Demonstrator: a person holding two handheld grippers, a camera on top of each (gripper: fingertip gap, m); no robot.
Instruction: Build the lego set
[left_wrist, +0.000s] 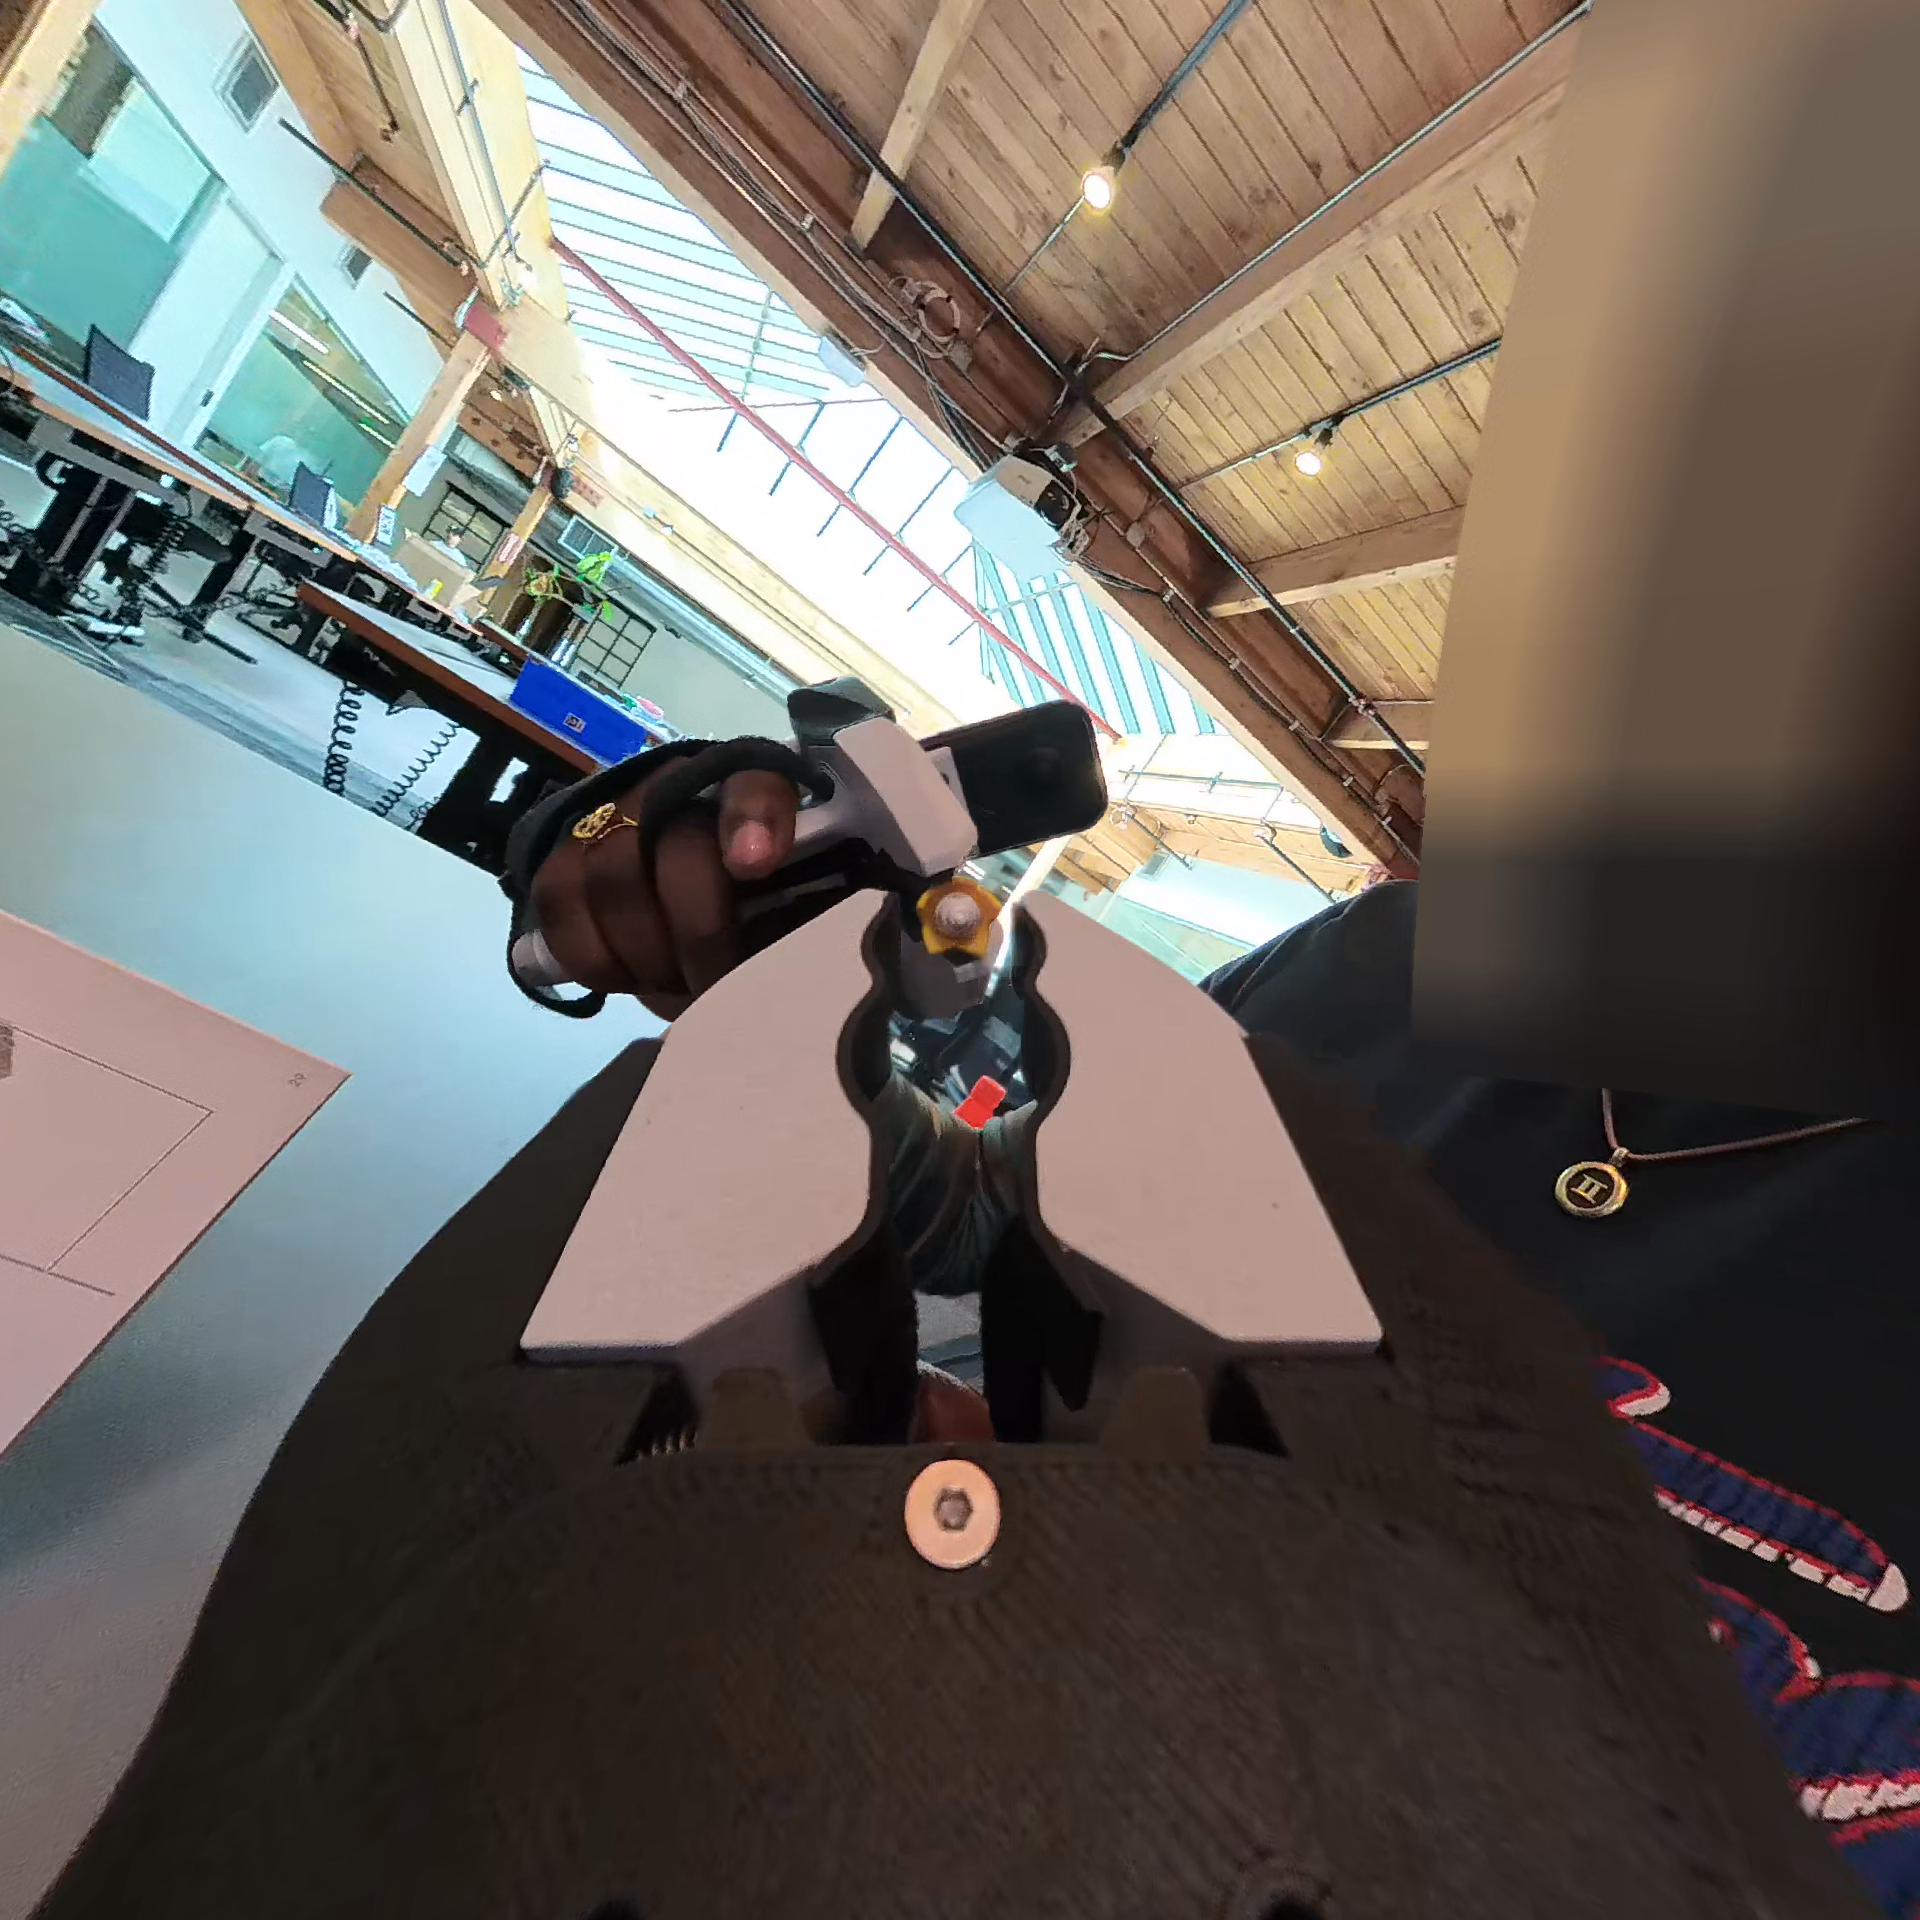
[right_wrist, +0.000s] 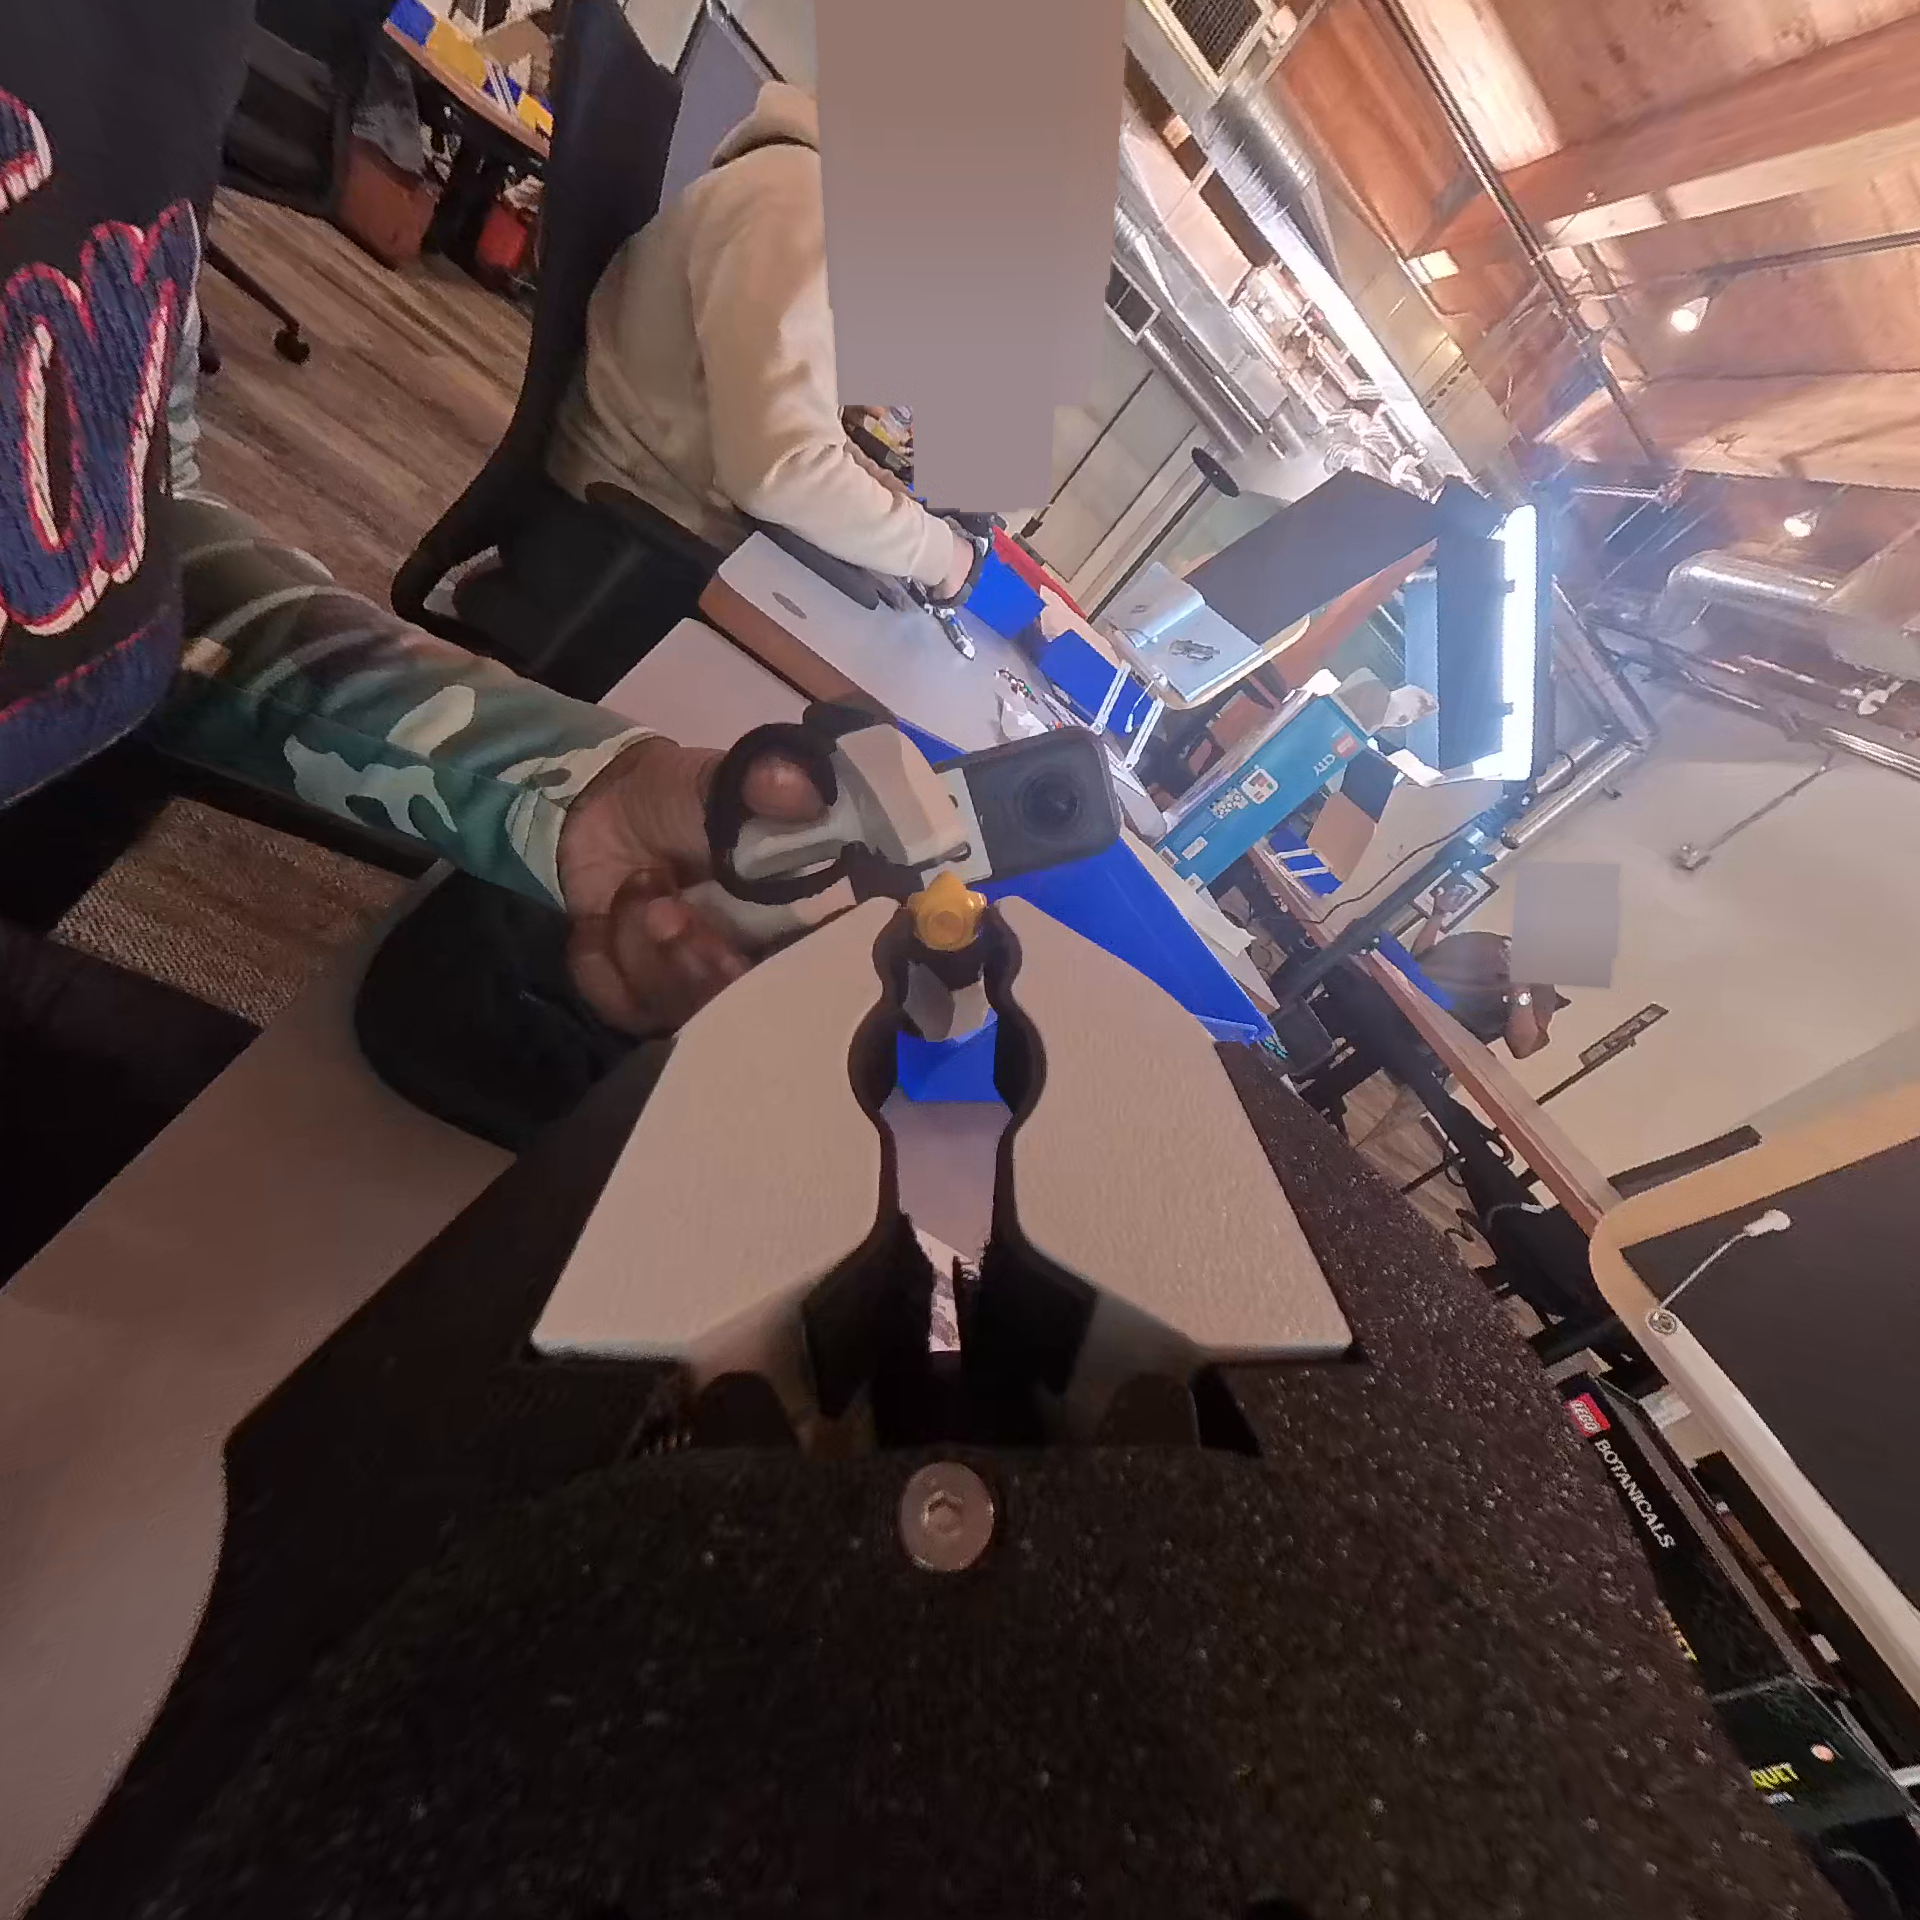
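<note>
Both claws, the left gripper (left_wrist: 951, 925) and right gripper (right_wrist: 940, 920), meet tip to tip in the air, each nearly closed on one small yellow piece (left_wrist: 956, 916), seemingly to pass or join it.

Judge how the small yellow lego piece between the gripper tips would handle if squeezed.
The yellow lego piece is tiny beside the jaws, so probably very light. Its lobed outline may twist or pop out of a pinch. It looks moulded, likely stiff.

Both grippers are raised, tip to tip. The left gripper (left_wrist: 951, 914) has its fingers nearly closed; so has the right gripper (right_wrist: 945, 914). A hand (left_wrist: 634, 883) grasps the right gripper's handle; the other hand (right_wrist: 644, 894) grips the left's.
</note>
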